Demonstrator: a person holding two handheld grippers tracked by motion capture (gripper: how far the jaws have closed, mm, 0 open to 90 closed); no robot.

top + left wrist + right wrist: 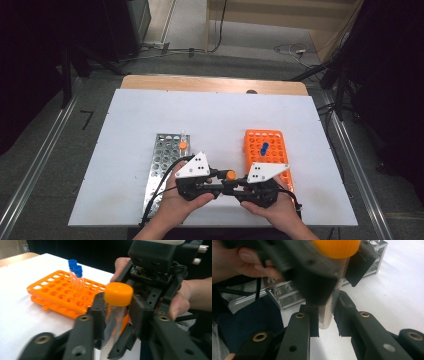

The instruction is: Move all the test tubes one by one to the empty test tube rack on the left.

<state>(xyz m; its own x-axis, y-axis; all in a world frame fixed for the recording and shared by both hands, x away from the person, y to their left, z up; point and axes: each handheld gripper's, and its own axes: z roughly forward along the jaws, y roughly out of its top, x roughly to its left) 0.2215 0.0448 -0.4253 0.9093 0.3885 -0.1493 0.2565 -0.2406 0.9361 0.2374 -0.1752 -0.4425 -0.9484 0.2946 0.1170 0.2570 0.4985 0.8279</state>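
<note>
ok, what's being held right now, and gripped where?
An orange-capped tube, upright between both grippers. The left gripper appears to clamp its clear body just under the cap; the right gripper closes on its lower end.

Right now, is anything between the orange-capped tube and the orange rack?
Nothing on the table does. The left tongs grip the tube under its cap, the right tongs flank its lower end, on the side toward the orange rack. Two blue-capped tubes stand in it.
</note>
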